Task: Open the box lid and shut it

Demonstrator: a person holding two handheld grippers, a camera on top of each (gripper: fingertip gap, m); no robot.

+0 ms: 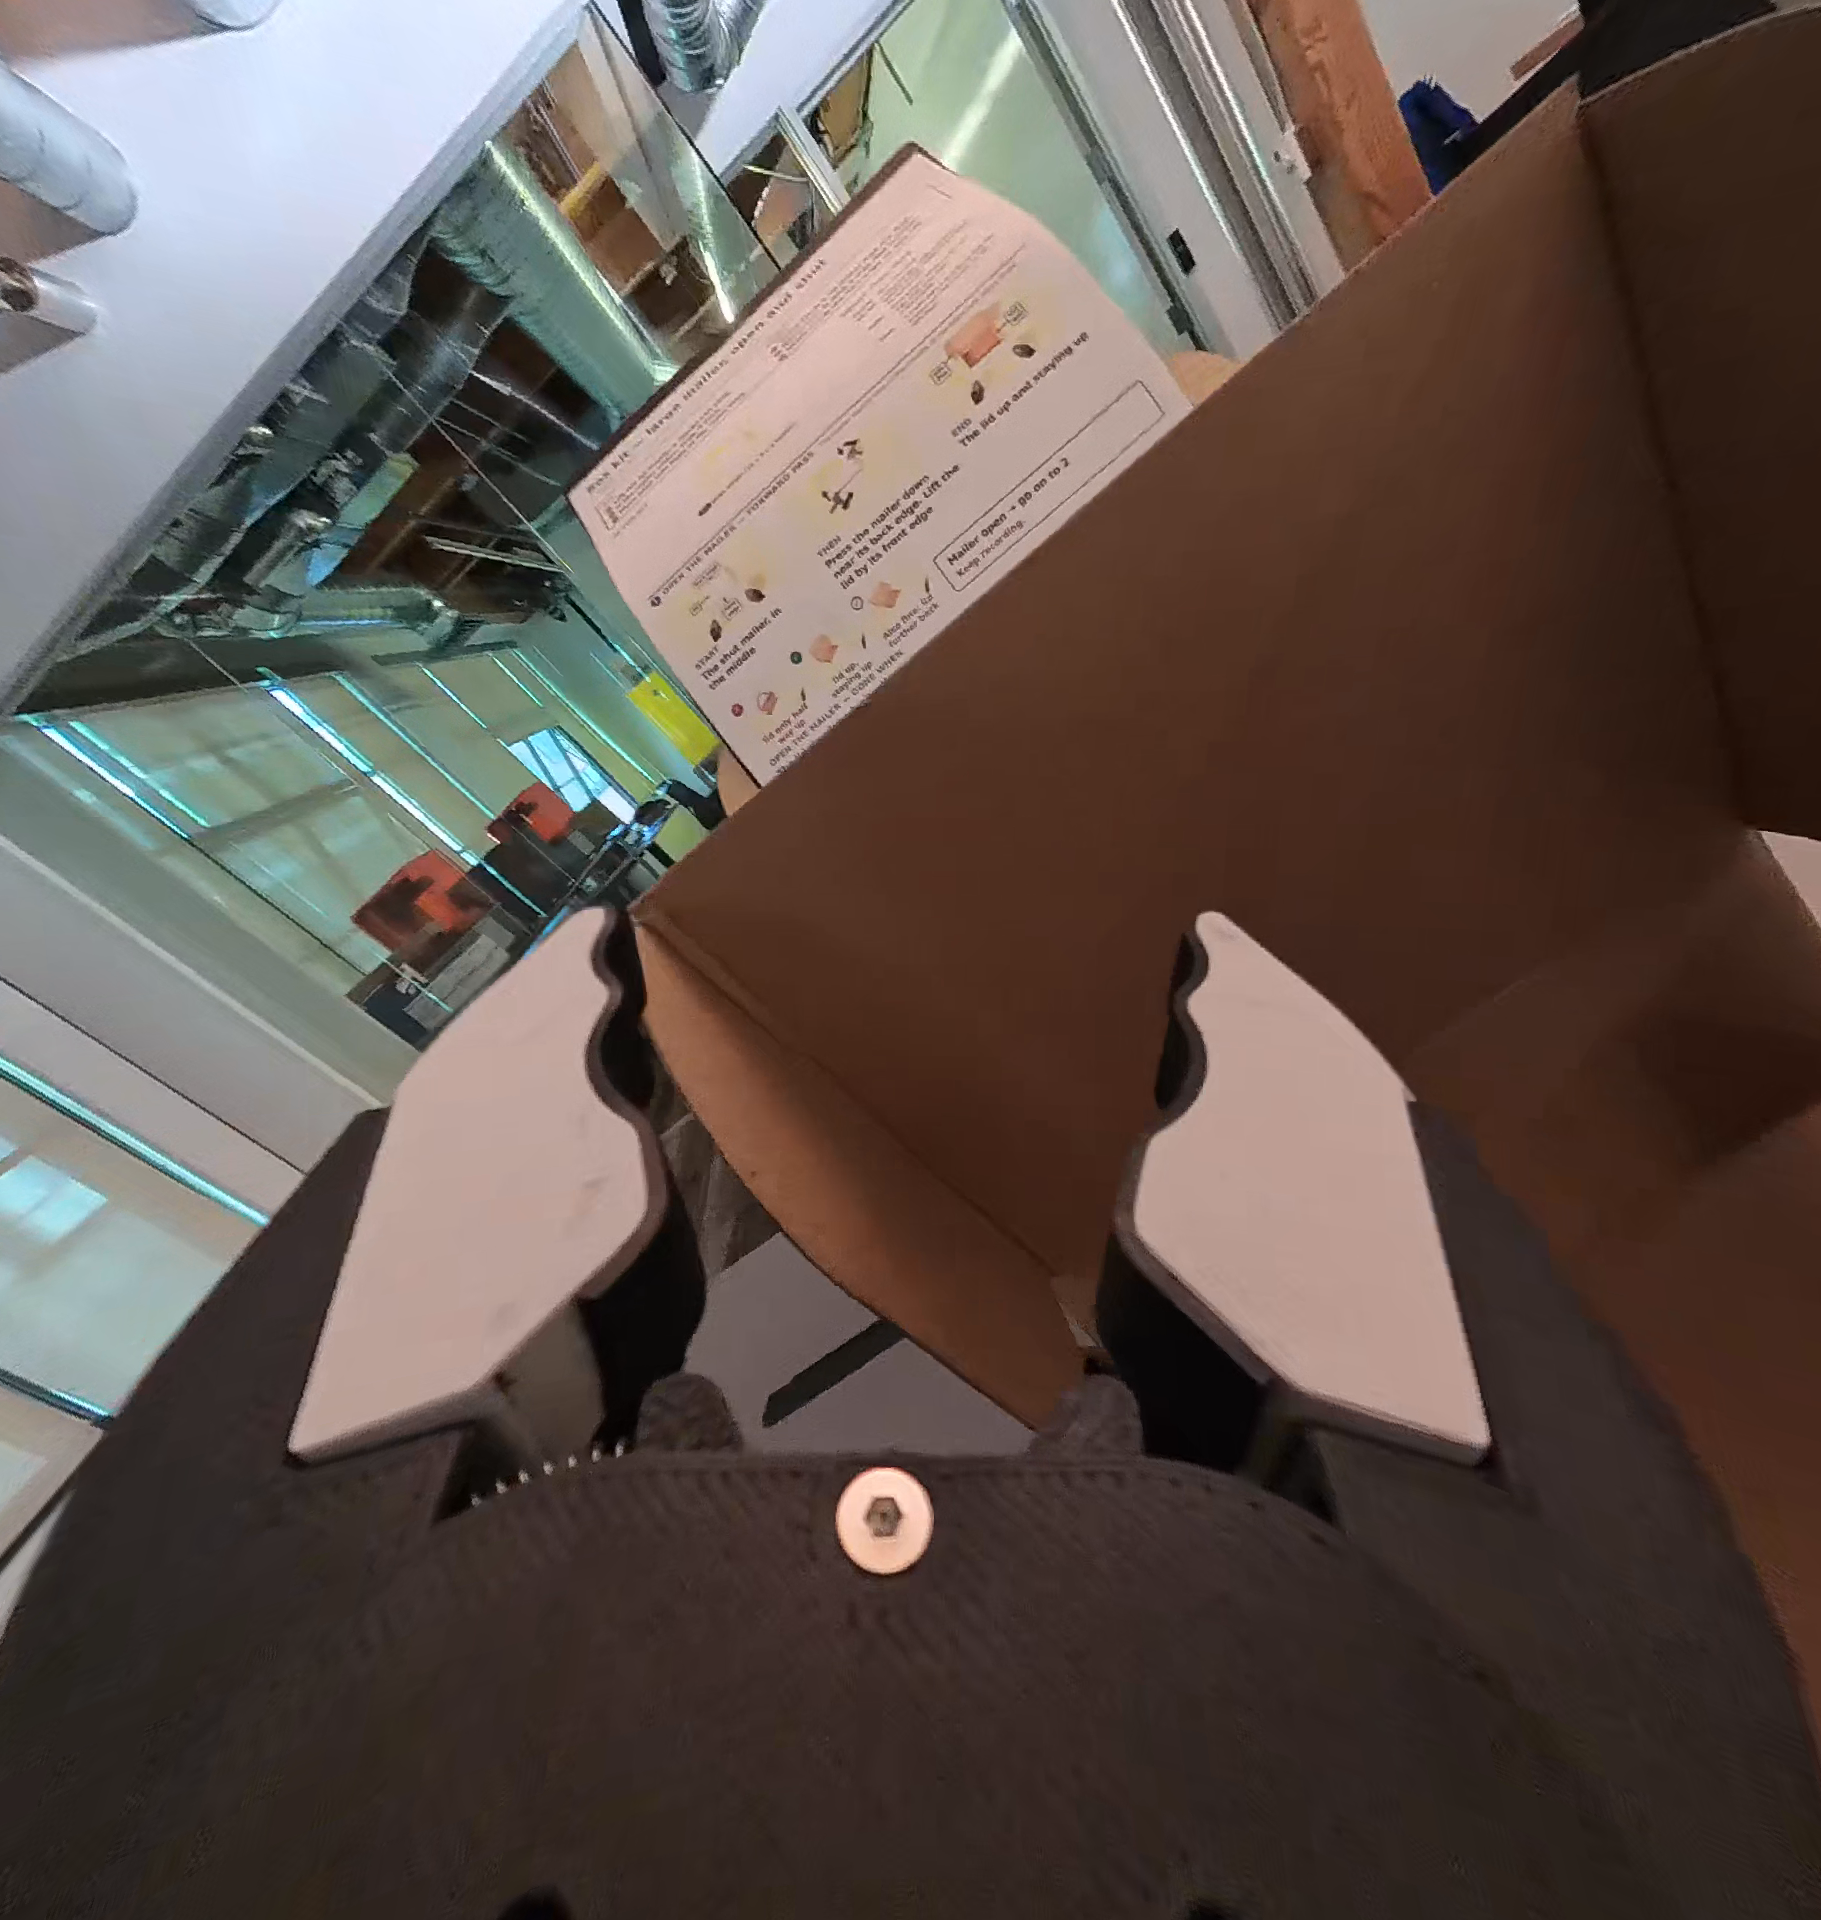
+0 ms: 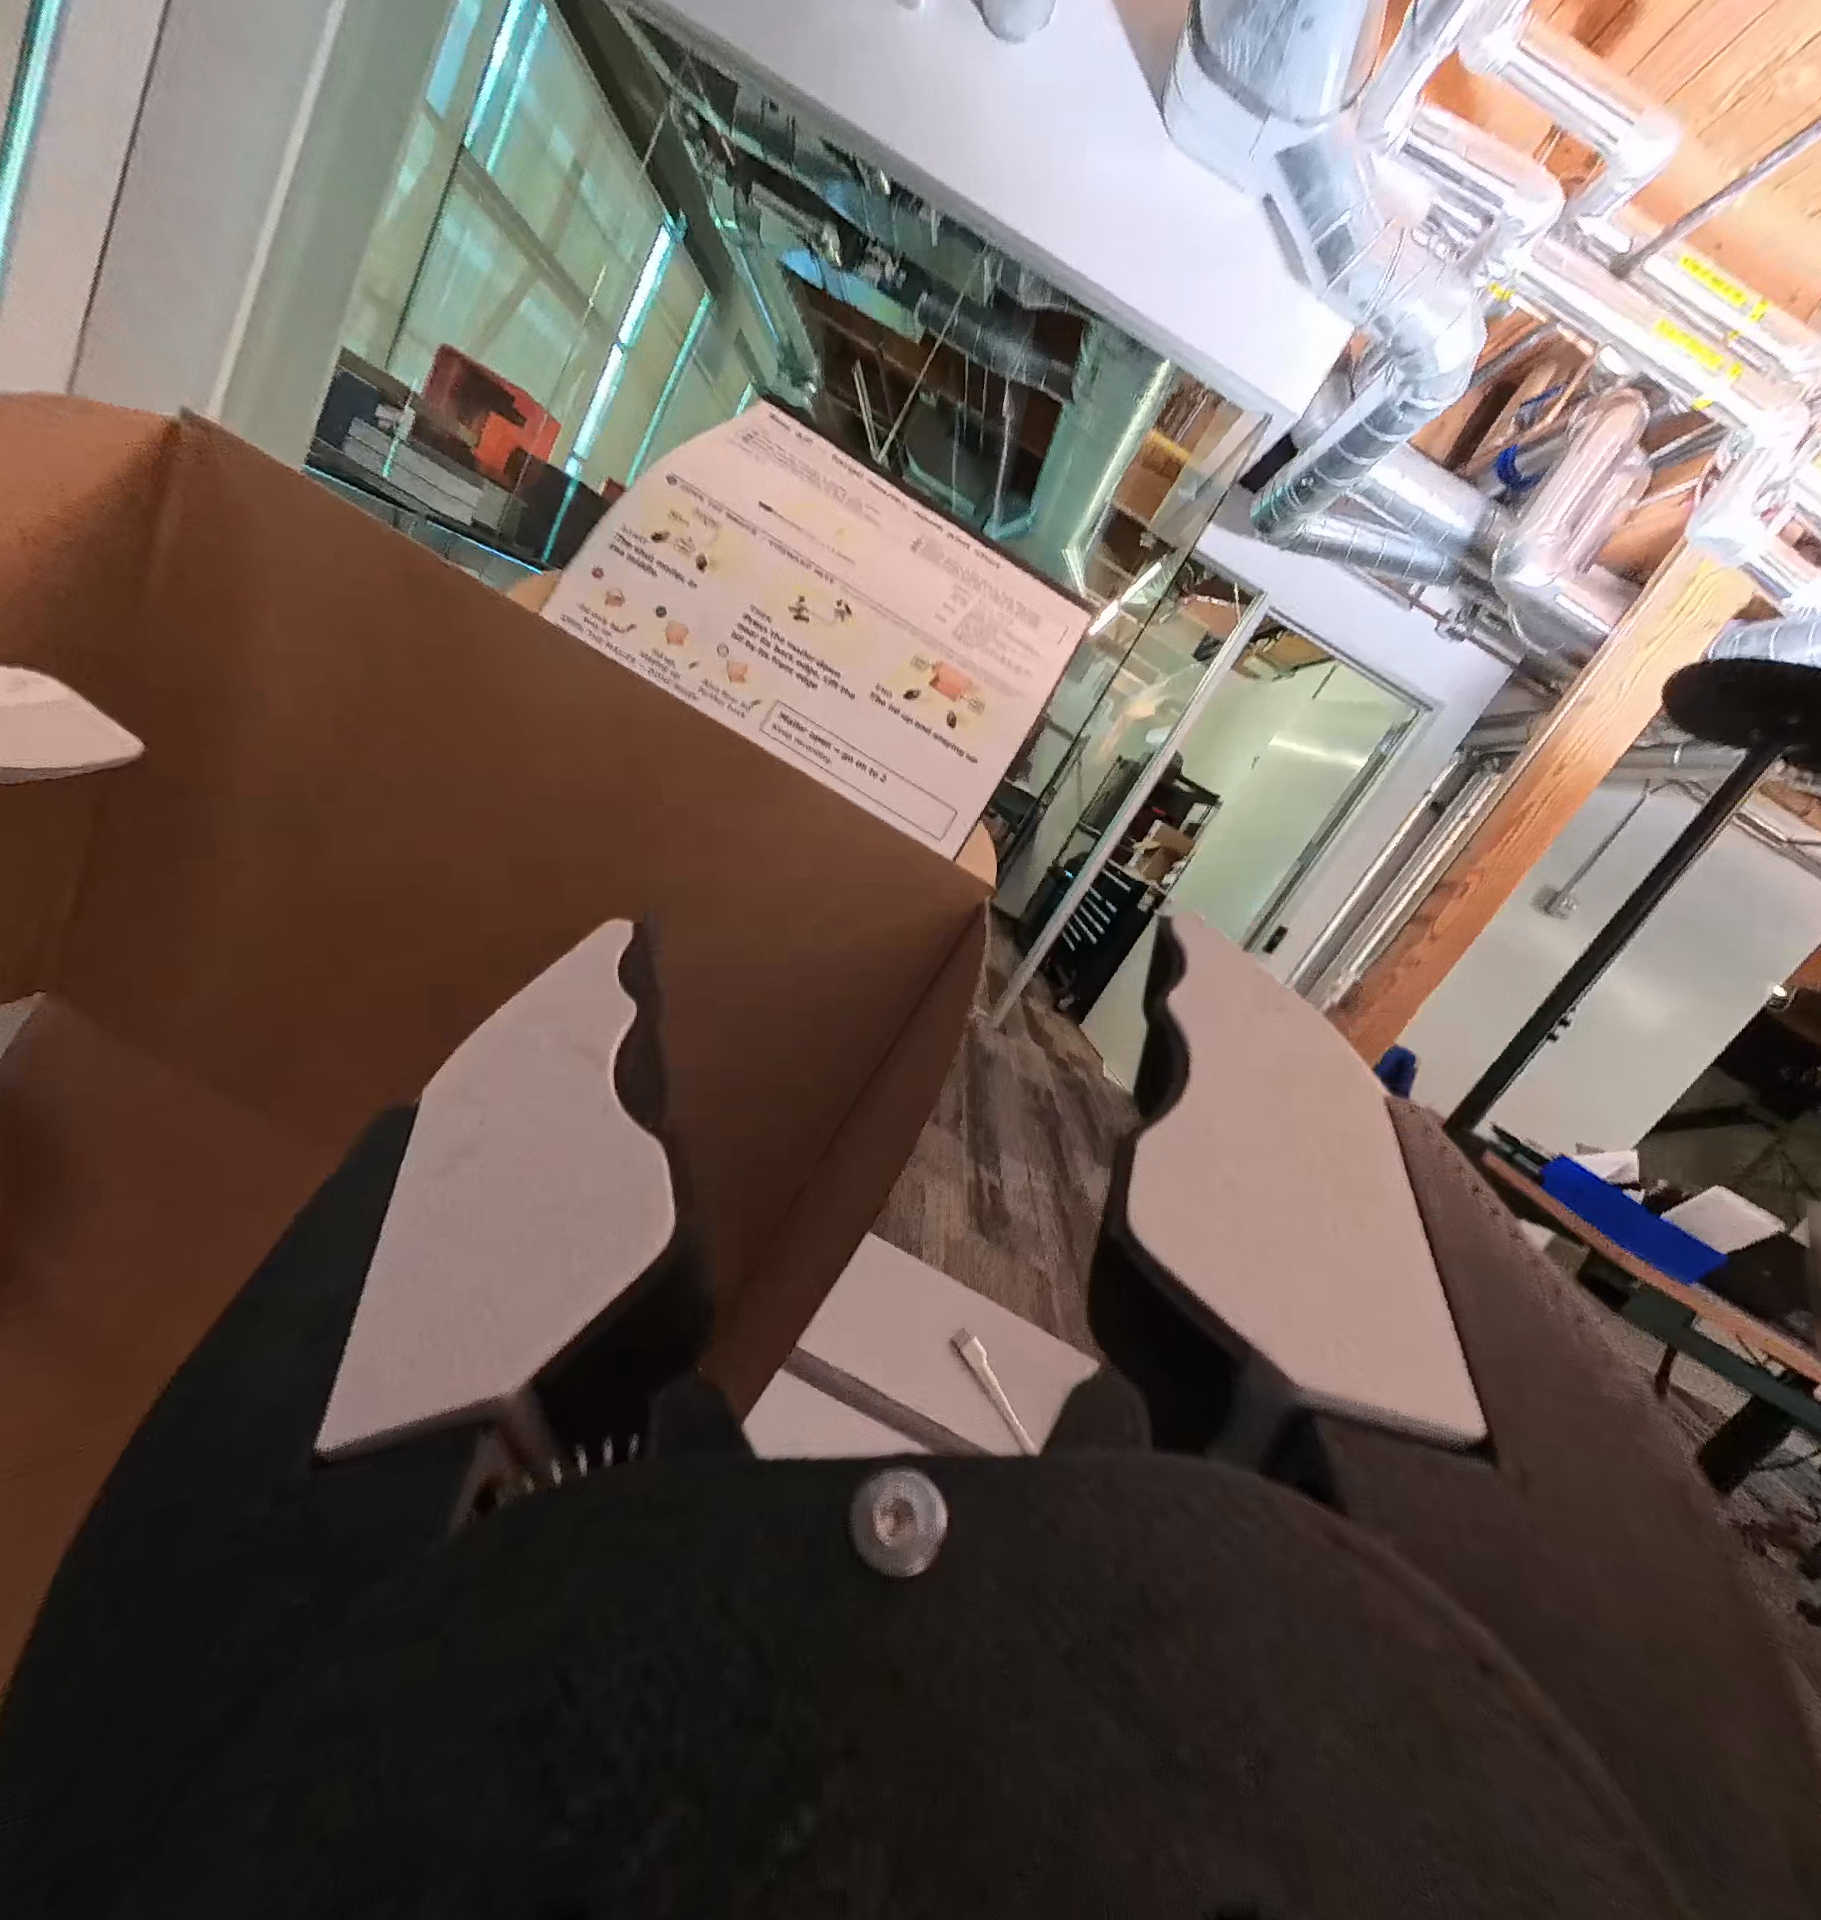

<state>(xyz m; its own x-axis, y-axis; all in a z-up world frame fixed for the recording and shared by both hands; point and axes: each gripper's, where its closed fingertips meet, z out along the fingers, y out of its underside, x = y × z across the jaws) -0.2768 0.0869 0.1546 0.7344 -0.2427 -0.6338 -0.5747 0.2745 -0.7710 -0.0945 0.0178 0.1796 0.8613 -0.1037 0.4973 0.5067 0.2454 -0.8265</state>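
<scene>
The brown cardboard box lid stands raised and fills the middle and right of the left wrist view. Its folded side flap runs down between the fingers of my left gripper, whose jaws are wide open around it without pinching. In the right wrist view the lid rises at the left, and its other side flap runs between the open fingers of my right gripper. A white pad at the far left edge may be the other gripper. The box base is hidden.
A white printed instruction sheet stands behind the lid; it also shows in the right wrist view. A white table surface with a small white stick lies below. A black stand and a blue bin are at the right.
</scene>
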